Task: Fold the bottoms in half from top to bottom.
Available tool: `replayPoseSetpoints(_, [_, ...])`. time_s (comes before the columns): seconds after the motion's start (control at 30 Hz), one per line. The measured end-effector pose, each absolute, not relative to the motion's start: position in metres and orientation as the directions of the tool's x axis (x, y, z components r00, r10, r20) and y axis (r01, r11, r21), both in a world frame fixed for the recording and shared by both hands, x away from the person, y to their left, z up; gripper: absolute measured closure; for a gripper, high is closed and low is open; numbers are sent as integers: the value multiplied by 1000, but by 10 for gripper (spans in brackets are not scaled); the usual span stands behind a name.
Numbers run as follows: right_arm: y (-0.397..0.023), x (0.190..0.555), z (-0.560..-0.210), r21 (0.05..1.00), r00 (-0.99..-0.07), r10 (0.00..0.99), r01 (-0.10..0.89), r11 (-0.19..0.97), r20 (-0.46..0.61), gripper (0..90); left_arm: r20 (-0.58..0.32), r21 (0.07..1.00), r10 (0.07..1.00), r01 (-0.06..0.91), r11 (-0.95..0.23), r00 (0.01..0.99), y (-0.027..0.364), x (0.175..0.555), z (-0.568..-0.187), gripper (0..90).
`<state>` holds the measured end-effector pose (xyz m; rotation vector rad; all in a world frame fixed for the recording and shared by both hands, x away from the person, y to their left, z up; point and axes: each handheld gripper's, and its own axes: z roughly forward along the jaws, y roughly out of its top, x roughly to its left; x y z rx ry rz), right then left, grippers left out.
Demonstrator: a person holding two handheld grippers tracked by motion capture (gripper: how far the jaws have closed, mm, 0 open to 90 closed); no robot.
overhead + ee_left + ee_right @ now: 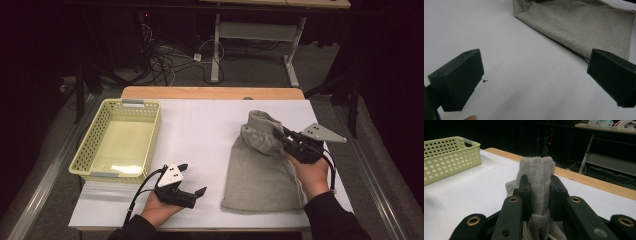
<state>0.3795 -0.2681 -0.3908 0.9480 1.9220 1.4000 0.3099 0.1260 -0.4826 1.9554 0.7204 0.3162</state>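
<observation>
A grey cloth garment [260, 165] with a ribbed elastic waistband lies on the white table cover at the right. My right gripper [280, 136] is shut on that waistband [537, 180] and holds it lifted and folded over, above the rest of the cloth. The ribbed band sticks up between the two black jaws in the right gripper view. My left gripper [192, 179] rests near the table's front edge, left of the garment, jaws wide apart with nothing between them. Its view shows the garment's hem [584, 27] lying flat ahead of the open fingers [459, 77].
A pale yellow perforated plastic basket [87, 150] stands at the table's left side, with nothing visible inside. The table's wooden edge [210, 93] runs along the back. Cables and desk legs lie on the floor beyond.
</observation>
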Motion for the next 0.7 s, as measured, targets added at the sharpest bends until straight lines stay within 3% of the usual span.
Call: replayPoseSetpoints(0.7, [-292, 326, -429, 952, -605, 796, 236, 194, -13, 737, -82, 877, 612, 349, -331, 787, 126, 309, -483, 3])
